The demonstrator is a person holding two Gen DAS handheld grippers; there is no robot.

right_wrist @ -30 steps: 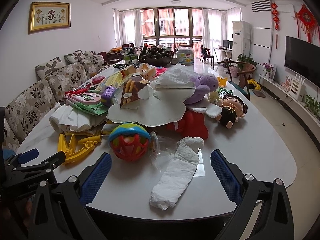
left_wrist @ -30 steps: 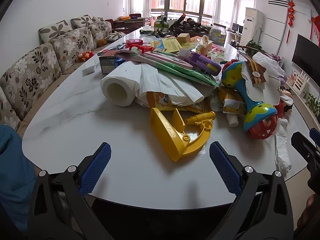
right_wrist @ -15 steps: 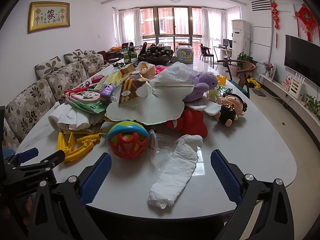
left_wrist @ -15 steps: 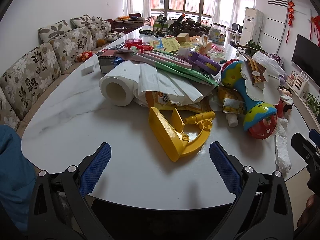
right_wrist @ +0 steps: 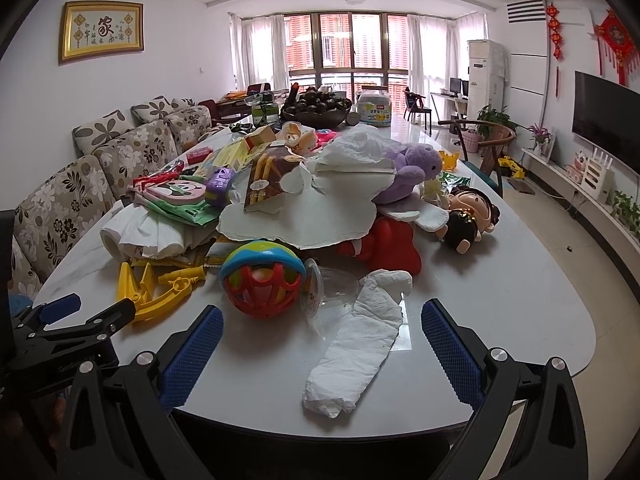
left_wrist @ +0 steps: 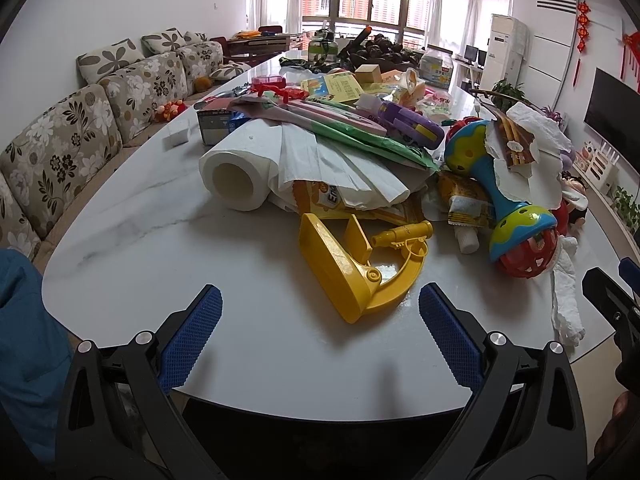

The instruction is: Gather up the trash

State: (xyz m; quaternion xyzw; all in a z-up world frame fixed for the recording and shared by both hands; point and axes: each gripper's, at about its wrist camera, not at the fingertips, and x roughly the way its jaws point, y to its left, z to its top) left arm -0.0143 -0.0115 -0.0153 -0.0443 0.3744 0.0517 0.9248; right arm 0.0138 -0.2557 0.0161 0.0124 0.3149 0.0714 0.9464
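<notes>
A long white marble table (left_wrist: 160,248) carries a heap of toys and trash. A crumpled white tissue (right_wrist: 360,340) lies on the table just beyond my right gripper (right_wrist: 322,332), which is open and empty. Beside it is a clear plastic cup (right_wrist: 328,292), with torn white paper (right_wrist: 304,216) and a brown snack wrapper (right_wrist: 268,180) on the heap. My left gripper (left_wrist: 320,320) is open and empty over bare table, short of a yellow plastic toy (left_wrist: 360,264). A paper towel roll (left_wrist: 236,172) and an orange wrapper (left_wrist: 464,200) lie behind it.
A colourful rattle (right_wrist: 260,280), red toy (right_wrist: 384,244), doll (right_wrist: 468,216) and purple plush (right_wrist: 412,168) mix with the trash. A floral sofa (left_wrist: 60,144) runs along the table's left side. The right gripper (left_wrist: 612,296) shows at the left view's right edge.
Both grippers stay open and empty. The views shift only slightly; nothing on the table has moved.
</notes>
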